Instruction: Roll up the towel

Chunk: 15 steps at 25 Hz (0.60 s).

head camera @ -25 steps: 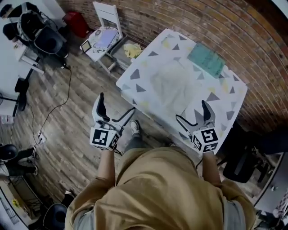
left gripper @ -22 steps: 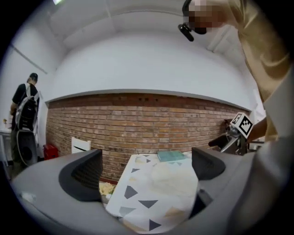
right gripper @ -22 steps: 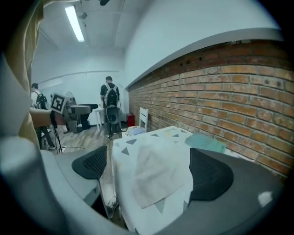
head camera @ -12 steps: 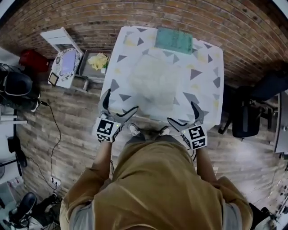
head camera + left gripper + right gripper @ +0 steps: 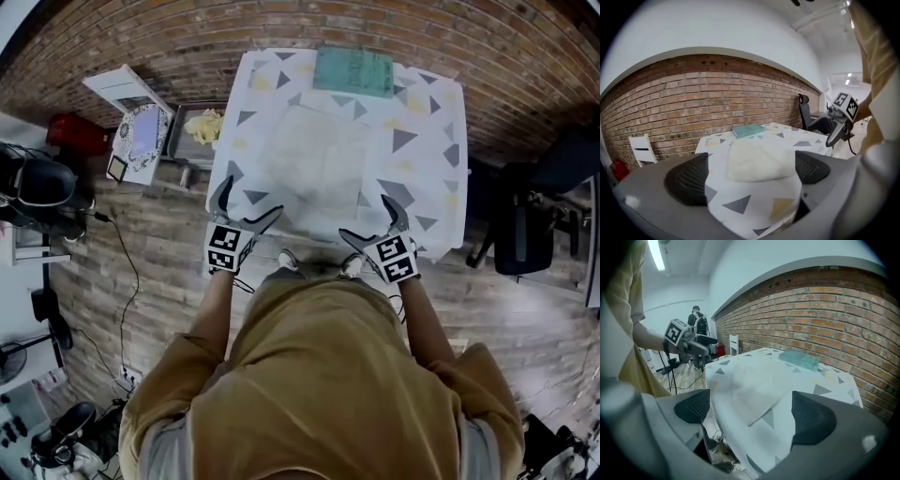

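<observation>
A white towel lies flat in the middle of the table, which wears a cloth printed with triangles. The left gripper view shows the towel ahead between the jaws; in the right gripper view the towel spreads across the near half of the table. My left gripper hovers open at the table's near left edge. At the near right edge my right gripper is also open. Neither touches the towel, and nothing is held.
A folded teal cloth lies at the table's far edge by the brick wall. Left of the table stand a white chair and a tray with something yellow. A black office chair is at the right. A person stands far off.
My view has swung round so the table now lies straight ahead. Both grippers have come up to its near edge, still open.
</observation>
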Tool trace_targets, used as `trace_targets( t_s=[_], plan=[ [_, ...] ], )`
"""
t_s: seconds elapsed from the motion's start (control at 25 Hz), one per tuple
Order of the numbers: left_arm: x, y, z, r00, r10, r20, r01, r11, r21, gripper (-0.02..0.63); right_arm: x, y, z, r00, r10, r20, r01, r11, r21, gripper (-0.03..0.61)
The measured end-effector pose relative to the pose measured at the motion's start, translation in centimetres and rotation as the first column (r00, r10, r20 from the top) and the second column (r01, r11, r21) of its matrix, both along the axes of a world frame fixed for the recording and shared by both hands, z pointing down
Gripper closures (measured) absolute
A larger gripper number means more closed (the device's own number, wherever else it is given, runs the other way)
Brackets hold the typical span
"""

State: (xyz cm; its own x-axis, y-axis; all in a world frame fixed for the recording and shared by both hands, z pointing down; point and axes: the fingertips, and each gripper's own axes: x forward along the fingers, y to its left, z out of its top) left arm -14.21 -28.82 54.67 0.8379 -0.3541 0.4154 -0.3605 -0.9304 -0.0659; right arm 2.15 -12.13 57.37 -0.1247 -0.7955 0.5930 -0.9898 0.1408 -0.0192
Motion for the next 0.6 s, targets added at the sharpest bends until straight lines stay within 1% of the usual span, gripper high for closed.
trace_targets(
  t_s=[0.12, 0.2, 0.4, 0.6],
  plan=[
    [0.1, -0.2, 2.1, 0.998, 0.031, 0.049, -0.029, 0.999, -0.022, -0.018, -0.3, -0.6, 1.4, 1.0, 0.001, -0.008, -0.002, 1.0, -0.029, 0.032],
    [0.2, -0.5, 2.7, 0.997, 0.049, 0.063, -0.048, 0.998, -0.027, -0.017, -0.4, -0.9, 1.9, 1.0, 0.015, -0.01, -0.015, 0.999, -0.045, 0.033],
    [-0.1, -1.5, 3.0, 0.997, 0.072, 0.043, -0.07, 0.997, -0.044, -0.017, -1.4, -1.5, 2.8, 0.999, 0.024, -0.026, -0.026, 0.996, -0.087, 0.035],
    [-0.4, -2.2, 4.1, 0.994, 0.096, 0.044, -0.092, 0.993, -0.073, -0.017, -2.3, -1.9, 3.7, 0.999, 0.032, -0.04, -0.037, 0.992, -0.124, 0.045]
  ],
)
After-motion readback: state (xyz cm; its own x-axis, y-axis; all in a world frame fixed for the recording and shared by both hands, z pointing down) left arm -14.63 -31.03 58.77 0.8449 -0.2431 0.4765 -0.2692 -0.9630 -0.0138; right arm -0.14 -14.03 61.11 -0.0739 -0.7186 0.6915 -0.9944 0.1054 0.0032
